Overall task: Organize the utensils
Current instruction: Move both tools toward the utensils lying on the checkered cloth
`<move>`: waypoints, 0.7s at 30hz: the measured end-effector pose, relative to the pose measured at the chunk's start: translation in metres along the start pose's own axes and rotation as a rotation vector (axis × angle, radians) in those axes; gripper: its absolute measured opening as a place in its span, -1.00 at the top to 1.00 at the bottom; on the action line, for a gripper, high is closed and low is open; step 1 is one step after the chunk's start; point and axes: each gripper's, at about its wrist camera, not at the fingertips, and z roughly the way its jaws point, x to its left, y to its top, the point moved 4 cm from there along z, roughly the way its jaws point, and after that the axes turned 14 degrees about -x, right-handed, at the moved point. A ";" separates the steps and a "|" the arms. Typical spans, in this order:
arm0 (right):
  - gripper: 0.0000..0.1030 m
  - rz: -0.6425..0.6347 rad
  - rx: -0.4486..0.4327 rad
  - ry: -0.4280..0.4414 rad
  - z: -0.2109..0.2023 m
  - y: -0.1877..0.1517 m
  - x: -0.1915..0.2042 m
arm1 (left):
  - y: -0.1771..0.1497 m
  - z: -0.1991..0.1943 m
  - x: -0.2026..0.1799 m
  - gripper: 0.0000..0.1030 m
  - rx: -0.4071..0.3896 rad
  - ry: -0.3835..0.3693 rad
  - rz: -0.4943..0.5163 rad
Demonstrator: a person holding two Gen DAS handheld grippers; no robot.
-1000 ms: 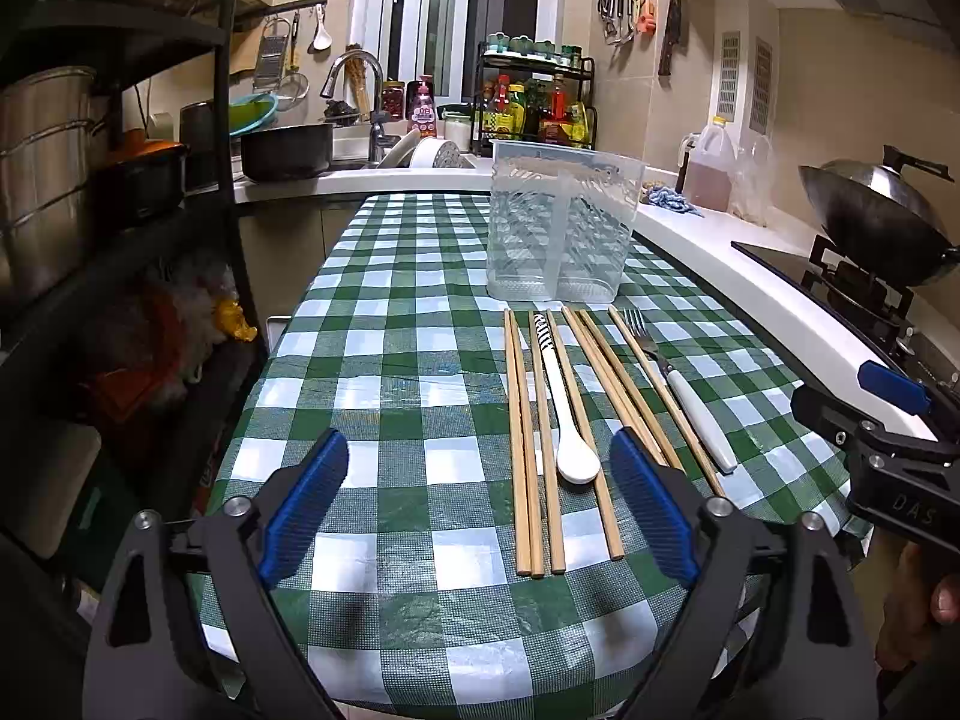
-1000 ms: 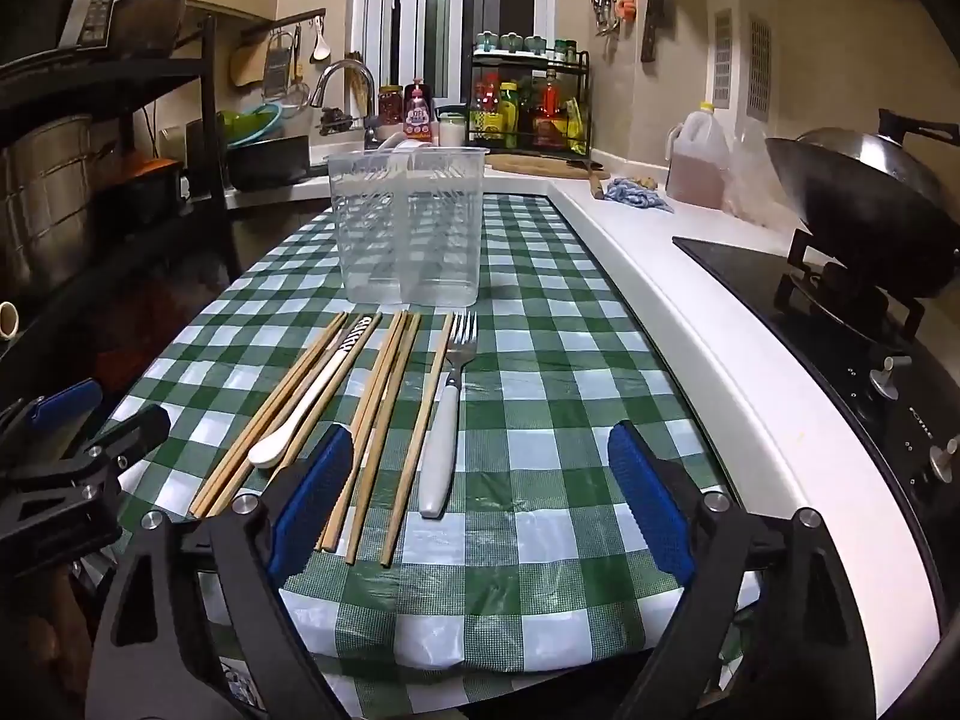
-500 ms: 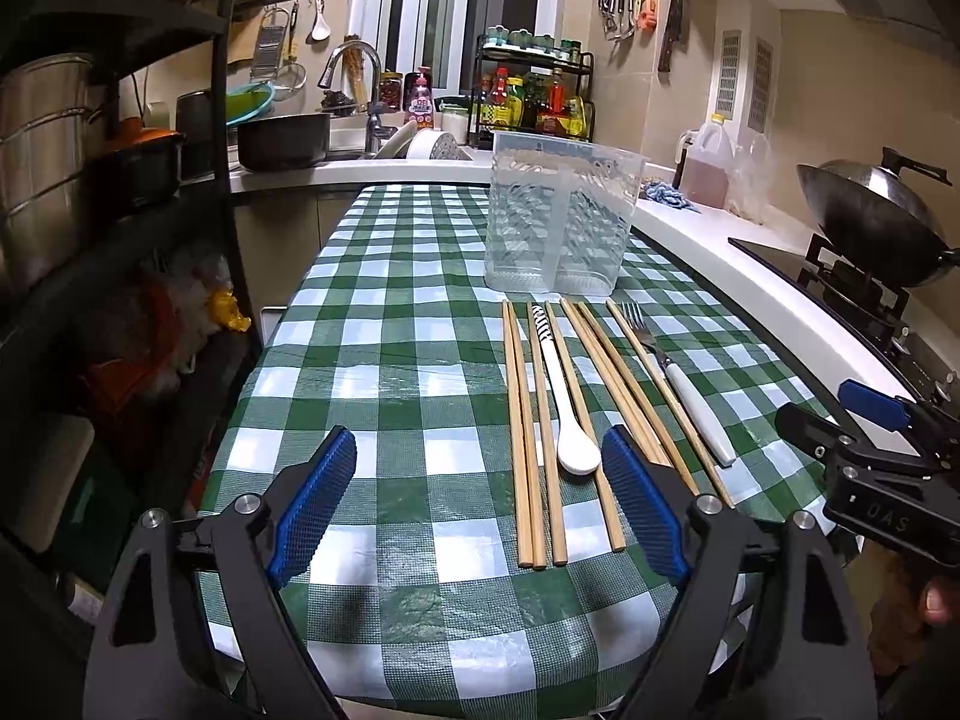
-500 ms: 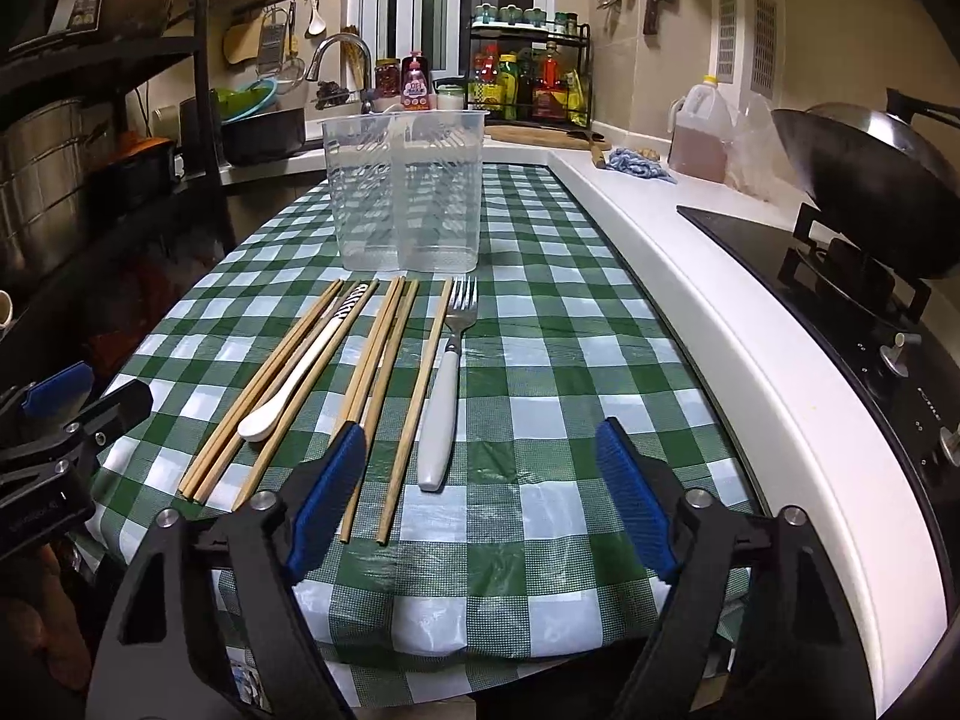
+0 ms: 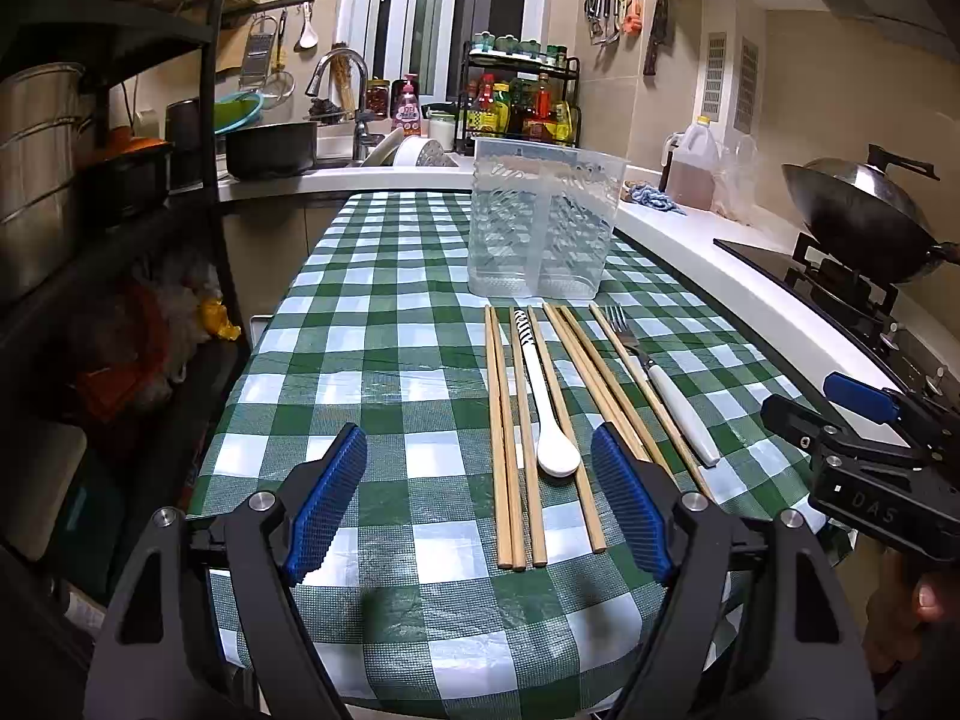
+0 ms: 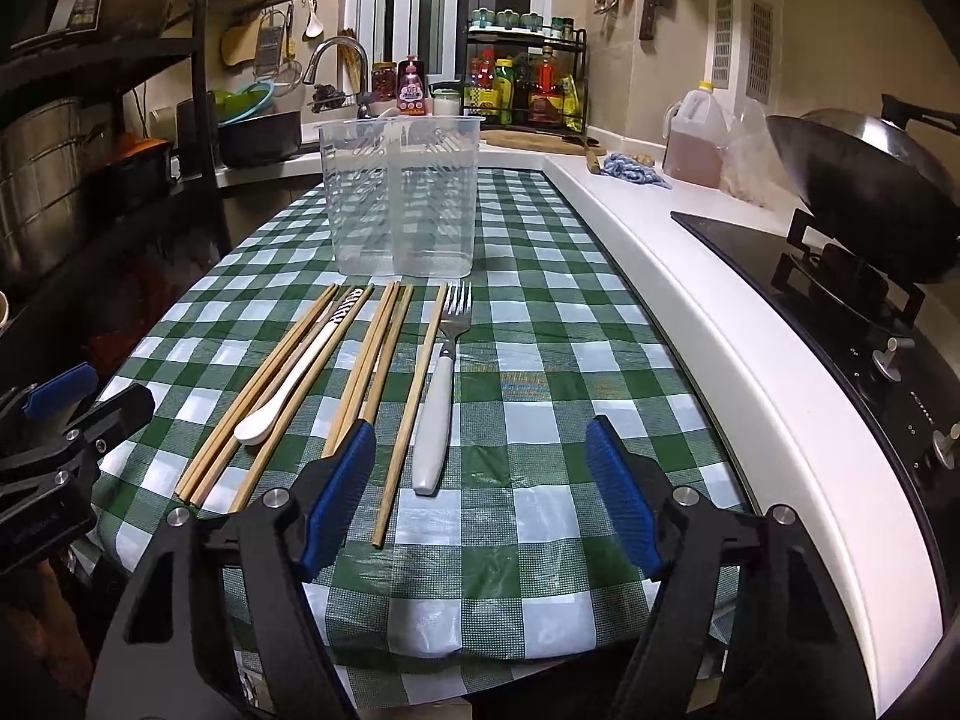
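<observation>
Several wooden chopsticks [image 5: 503,438] [image 6: 375,372], a white spoon [image 5: 549,414] [image 6: 288,384] and a white-handled fork [image 5: 666,390] [image 6: 441,384] lie side by side on the green checked tablecloth. A clear two-compartment plastic holder [image 5: 543,222] [image 6: 402,198] stands upright and empty just beyond them. My left gripper [image 5: 480,504] is open and empty, above the near table edge, short of the chopstick ends. My right gripper [image 6: 480,492] is open and empty, near the fork handle's end.
The table [image 5: 372,324] has a dark shelf rack [image 5: 108,192] on its left and a white counter [image 6: 690,276] with a stove and wok [image 6: 864,180] on its right. A sink, pots and a spice rack [image 5: 519,102] stand at the back.
Both grippers have moved a little forward and lower toward the utensils, still open. The utensils and holder have not moved.
</observation>
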 end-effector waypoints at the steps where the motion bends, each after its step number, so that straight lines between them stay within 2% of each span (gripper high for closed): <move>1: -0.39 -0.001 -0.002 0.001 0.000 0.000 0.000 | 0.000 0.000 0.000 -0.44 0.000 -0.001 0.000; 21: -0.39 -0.007 -0.031 -0.027 -0.003 0.005 -0.004 | 0.000 0.000 -0.007 -0.34 -0.004 -0.014 0.004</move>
